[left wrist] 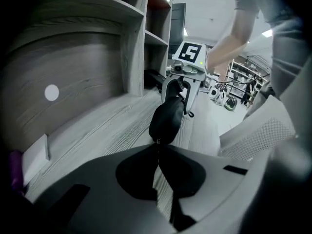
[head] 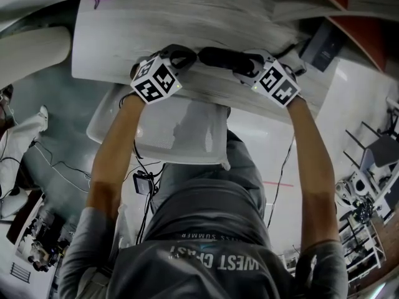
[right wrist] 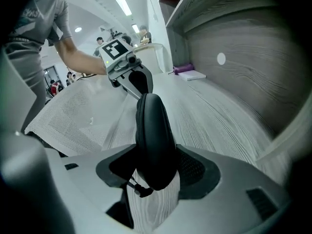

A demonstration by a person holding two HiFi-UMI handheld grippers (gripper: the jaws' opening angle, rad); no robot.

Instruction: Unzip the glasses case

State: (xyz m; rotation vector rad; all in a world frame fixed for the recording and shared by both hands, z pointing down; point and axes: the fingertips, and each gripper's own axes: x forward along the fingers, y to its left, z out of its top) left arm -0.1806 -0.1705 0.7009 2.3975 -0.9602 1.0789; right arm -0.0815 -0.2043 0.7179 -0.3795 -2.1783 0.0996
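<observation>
Above the desk (head: 187, 17), right gripper (right wrist: 155, 168) clamps glasses case (right wrist: 152, 128); left gripper (left wrist: 158, 152) pinches its zipper pull (left wrist: 157, 141).

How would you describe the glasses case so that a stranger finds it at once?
Find the pale wood-grain desk below the shelves. At its front edge, the two grippers hold the glasses case between them: right gripper round its body, left gripper on its zip pull. It is a slim, black, rounded shell, unlike the flat white card farther along.
</observation>
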